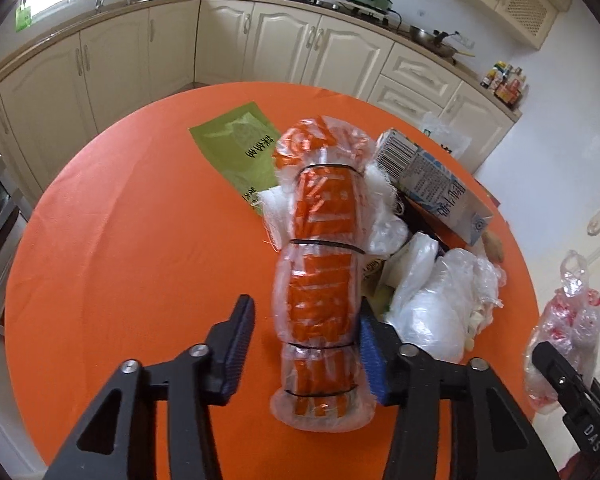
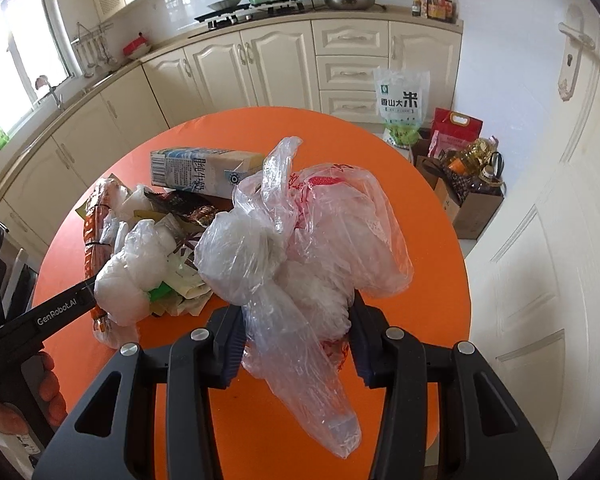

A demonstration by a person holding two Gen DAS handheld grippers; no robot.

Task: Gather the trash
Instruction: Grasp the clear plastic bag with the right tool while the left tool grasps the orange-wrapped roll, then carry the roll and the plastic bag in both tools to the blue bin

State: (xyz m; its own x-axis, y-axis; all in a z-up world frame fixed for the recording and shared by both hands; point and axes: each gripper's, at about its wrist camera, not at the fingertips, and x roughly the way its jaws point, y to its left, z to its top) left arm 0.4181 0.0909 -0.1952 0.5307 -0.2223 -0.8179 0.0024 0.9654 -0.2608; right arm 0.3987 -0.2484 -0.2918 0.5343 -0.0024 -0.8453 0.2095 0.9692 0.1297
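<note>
A long clear plastic wrapper with orange print and black bands (image 1: 320,280) lies on the round orange table (image 1: 140,240). My left gripper (image 1: 306,348) is open around its near end; the right finger touches it, the left finger stands apart. Beside it lie a milk carton (image 1: 432,184), white plastic bags (image 1: 432,304) and a green bag (image 1: 240,152). My right gripper (image 2: 296,336) is shut on a crumpled clear plastic bag with red print (image 2: 308,248) and holds it above the table (image 2: 420,200). The trash pile (image 2: 160,240) lies to its left.
Cream kitchen cabinets (image 1: 260,40) and a counter with a stove and pans run behind the table. A rice bag (image 2: 400,100) and a box of groceries (image 2: 472,184) stand on the floor by a white door (image 2: 560,240).
</note>
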